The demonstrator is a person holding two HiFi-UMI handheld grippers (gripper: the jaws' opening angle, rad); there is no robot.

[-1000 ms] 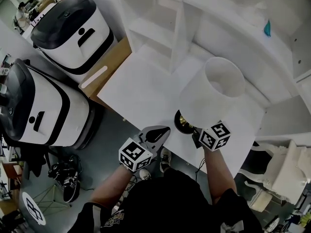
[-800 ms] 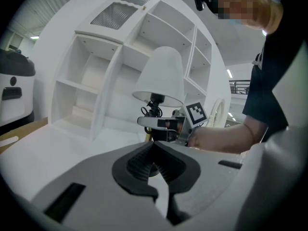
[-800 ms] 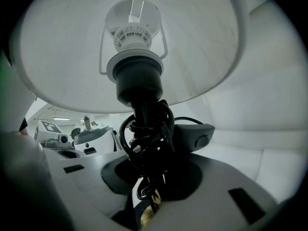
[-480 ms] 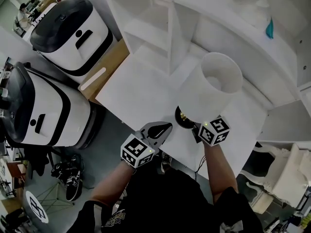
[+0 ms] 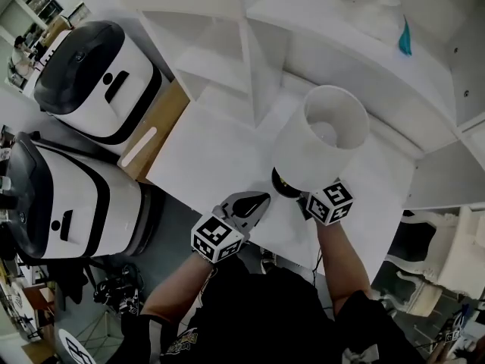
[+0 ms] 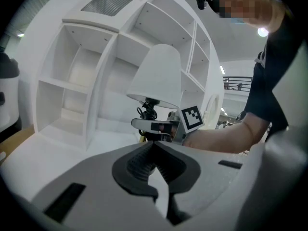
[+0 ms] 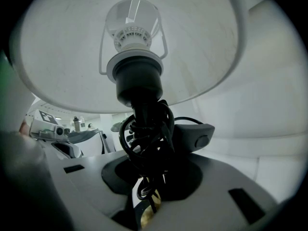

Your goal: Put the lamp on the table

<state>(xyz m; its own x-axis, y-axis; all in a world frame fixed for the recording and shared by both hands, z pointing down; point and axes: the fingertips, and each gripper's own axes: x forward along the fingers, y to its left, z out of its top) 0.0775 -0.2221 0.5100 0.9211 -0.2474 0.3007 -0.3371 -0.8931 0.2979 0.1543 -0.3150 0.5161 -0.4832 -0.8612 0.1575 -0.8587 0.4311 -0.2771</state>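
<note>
Your right gripper (image 5: 300, 196) pinches lamp (image 5: 322, 139) stem amid coiled cord (image 7: 144, 134), lamp upright over table (image 5: 212, 154) front edge; lower straight, seat base flat, then release. Left gripper (image 5: 258, 201) pressed together, empty, at table front edge

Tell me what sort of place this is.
Probably a test lab staged as a home room: a white shelf unit, a white table and a shaded lamp, yet two large black-and-white machines right beside them.
</note>
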